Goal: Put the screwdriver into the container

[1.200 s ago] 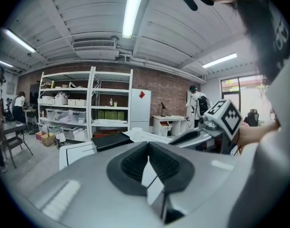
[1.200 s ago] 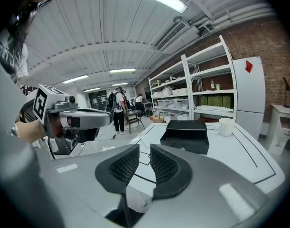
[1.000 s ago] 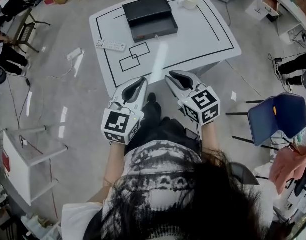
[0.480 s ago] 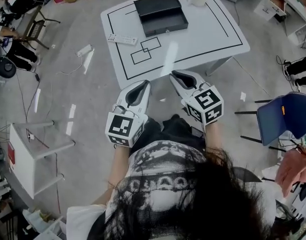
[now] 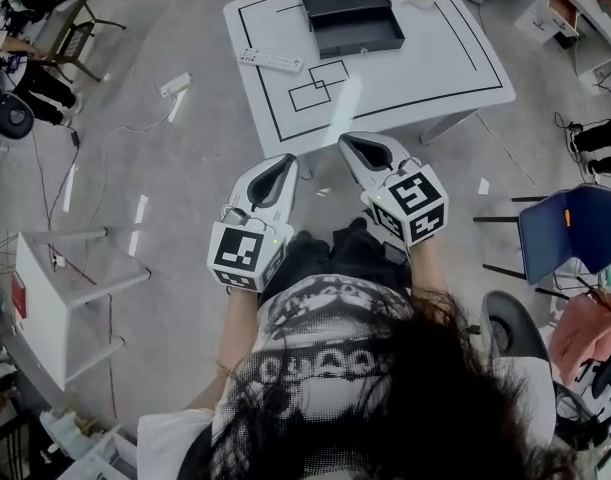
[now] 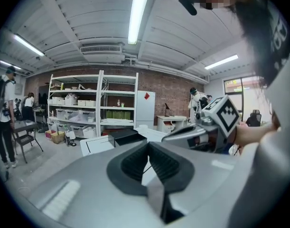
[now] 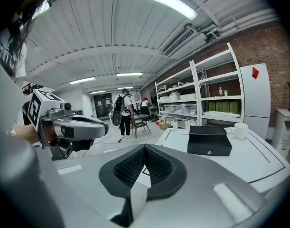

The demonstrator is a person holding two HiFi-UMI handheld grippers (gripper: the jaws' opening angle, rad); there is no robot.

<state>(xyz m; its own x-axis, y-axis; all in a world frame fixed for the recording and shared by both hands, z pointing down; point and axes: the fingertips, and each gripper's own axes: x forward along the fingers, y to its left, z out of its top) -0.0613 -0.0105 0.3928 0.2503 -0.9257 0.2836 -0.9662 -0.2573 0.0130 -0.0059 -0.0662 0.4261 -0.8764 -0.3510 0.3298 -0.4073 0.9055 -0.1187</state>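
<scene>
Both pairs of jaws pressed together, nothing between them: left gripper (image 5: 283, 160) and right gripper (image 5: 351, 141), side by side, just short of the white table's (image 5: 425, 68) near edge. Black container (image 5: 350, 13) on the table's far side, drawer pulled out; remote (image 5: 271, 60) near the table's left edge. Screwdriver not made out.

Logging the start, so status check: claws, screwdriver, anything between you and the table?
Left claw shut, empty. Right claw shut, empty. No screwdriver in sight; black container on the table ahead. Nothing seen in the way.
</scene>
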